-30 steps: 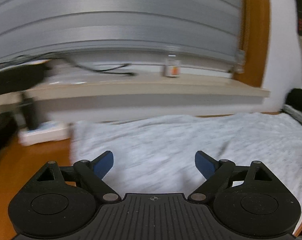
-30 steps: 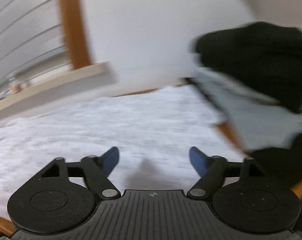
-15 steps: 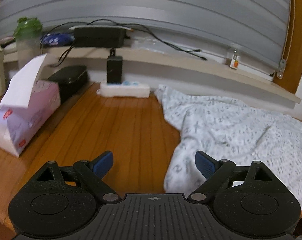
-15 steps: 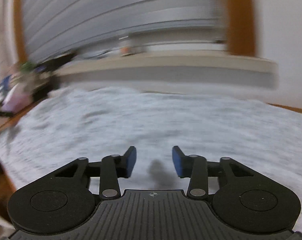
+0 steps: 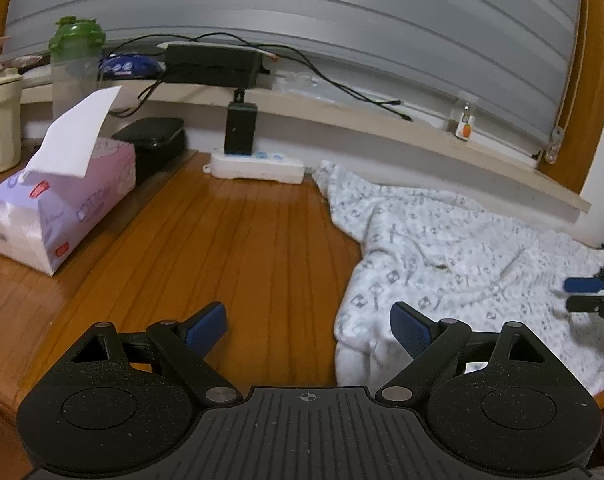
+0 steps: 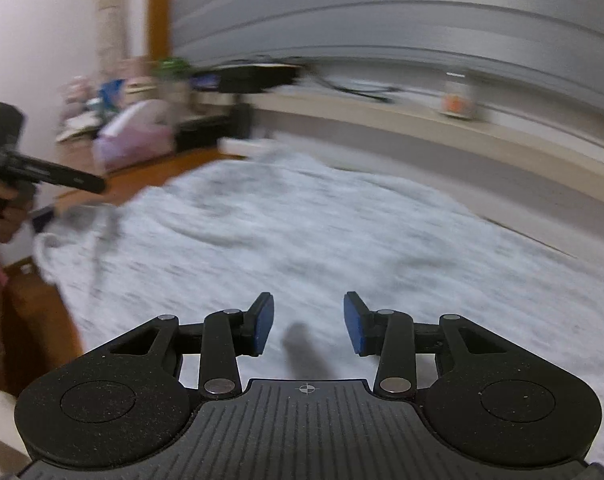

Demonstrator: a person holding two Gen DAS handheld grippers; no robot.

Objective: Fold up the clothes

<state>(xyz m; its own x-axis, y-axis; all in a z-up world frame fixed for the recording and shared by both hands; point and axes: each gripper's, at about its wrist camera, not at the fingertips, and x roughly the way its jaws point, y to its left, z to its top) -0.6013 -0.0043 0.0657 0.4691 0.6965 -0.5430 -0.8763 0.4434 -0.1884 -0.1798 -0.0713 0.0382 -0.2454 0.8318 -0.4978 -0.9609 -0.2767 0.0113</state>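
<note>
While the wooden tabletop (image 5: pixel 230 240) fills the left wrist view's centre, the white patterned garment (image 5: pixel 442 264) lies crumpled across its right half. Left hand-held gripper (image 5: pixel 308 326), lower centre, stands wide apart at the garment's near edge, gripping nothing. Right hand-held gripper (image 6: pixel 308 326), lower centre of its blurred view, is partly apart above the garment, empty. Tissue box (image 5: pixel 62 204) sits left.

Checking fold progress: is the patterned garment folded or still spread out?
Spread out, unfolded: the white patterned garment lies rumpled in one layer across the wooden table.
</note>
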